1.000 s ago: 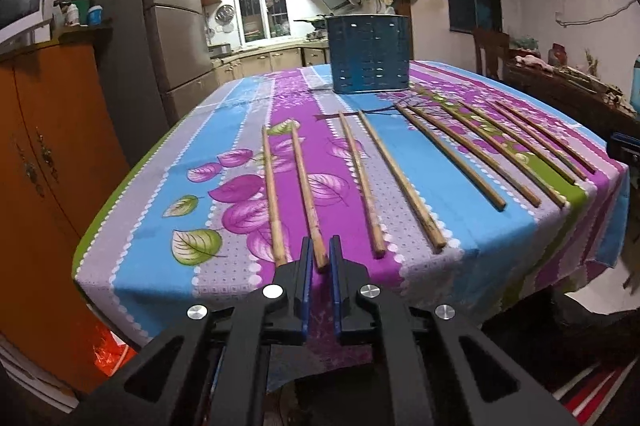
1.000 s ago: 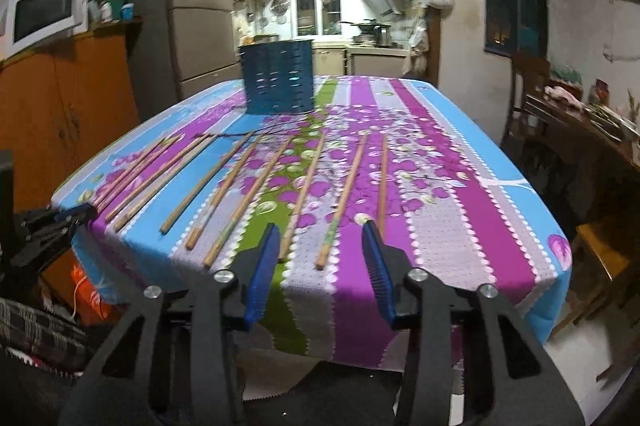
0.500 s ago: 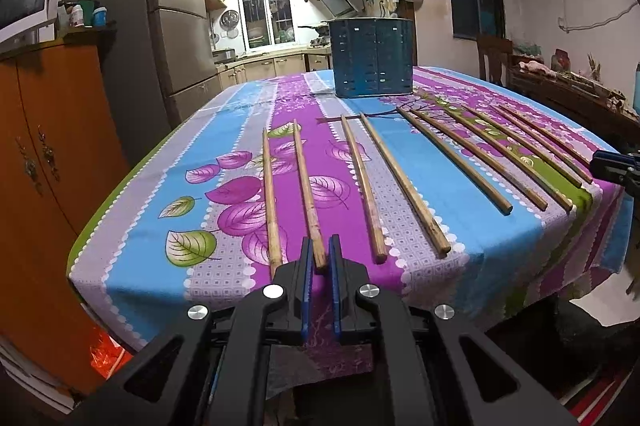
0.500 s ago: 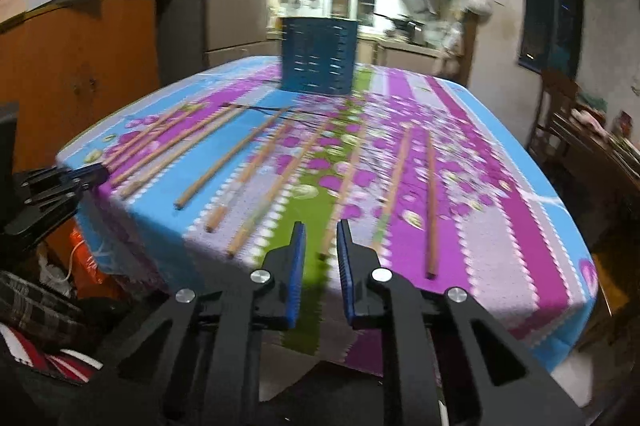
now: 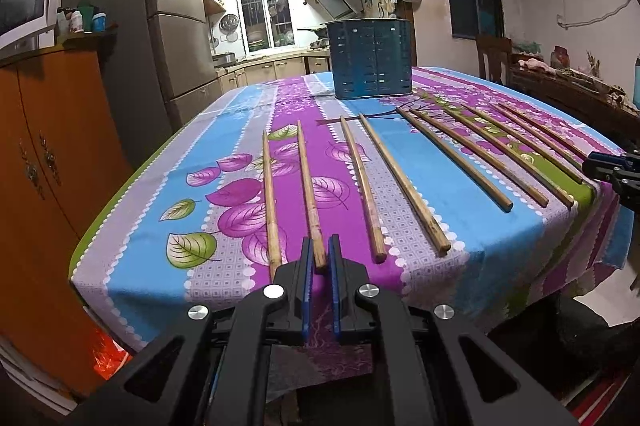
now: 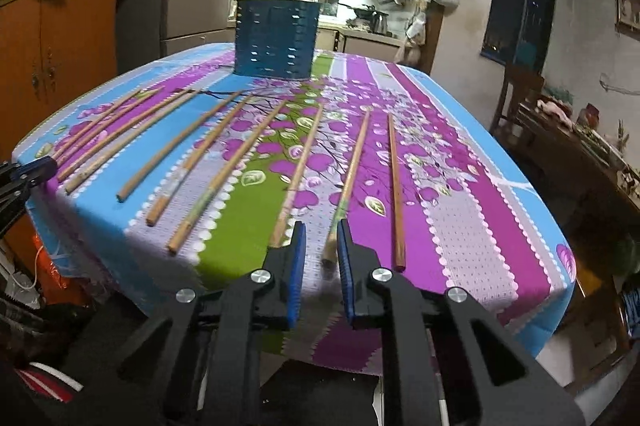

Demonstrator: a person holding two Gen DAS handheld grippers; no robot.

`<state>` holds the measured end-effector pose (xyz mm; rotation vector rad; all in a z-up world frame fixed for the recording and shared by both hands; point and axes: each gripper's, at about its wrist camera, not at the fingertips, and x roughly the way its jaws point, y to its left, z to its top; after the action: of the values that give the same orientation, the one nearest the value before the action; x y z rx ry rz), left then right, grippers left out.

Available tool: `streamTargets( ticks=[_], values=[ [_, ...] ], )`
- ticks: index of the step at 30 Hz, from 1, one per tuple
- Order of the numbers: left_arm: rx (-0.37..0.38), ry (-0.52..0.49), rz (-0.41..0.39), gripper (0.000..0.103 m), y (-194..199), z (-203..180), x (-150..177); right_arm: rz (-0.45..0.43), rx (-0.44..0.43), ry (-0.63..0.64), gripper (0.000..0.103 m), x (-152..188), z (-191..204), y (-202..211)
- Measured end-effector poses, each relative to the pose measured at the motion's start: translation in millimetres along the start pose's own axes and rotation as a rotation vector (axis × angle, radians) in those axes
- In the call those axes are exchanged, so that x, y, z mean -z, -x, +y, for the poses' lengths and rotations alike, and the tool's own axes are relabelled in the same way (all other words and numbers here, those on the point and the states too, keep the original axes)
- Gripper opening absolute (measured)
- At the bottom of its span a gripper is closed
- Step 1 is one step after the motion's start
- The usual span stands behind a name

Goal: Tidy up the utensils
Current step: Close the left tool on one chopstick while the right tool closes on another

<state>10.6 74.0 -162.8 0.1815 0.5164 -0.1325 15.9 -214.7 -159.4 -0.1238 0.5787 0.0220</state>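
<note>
while chopsticks lie spread | left gripper [image 5: 319, 258] closed on chopstick [image 5: 308, 186], axis toward 12 | right gripper [image 6: 321, 238] narrowly parted around chopstick end [image 6: 330, 254] | holder [image 6: 276, 38] at 12

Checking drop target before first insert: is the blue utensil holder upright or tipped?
Upright. The blue utensil holder stands on its base at the far end of the table, rim level on top. Whether it holds anything cannot be told.
</note>
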Motion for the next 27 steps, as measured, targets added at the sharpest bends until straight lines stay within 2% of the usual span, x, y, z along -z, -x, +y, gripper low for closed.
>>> streamTargets(
  ticks=[5,13,21,27],
  values=[
    [0.0,0.0,0.0,0.009,0,0,0,0.01,-0.005,-0.033,0.014,2,-5,-8],
    [0.004,0.013,-0.001,0.008,-2,2,-2,-0.003,-0.065,-0.136,0.005,3,-18,-7],
    [0.001,0.01,-0.014,0.008,1,3,-6,-0.065,-0.067,-0.175,0.005,-9,-27,8],
    [-0.008,0.019,-0.058,0.008,13,9,-18,-0.122,-0.061,-0.166,0.005,-18,-31,23]
  ],
)
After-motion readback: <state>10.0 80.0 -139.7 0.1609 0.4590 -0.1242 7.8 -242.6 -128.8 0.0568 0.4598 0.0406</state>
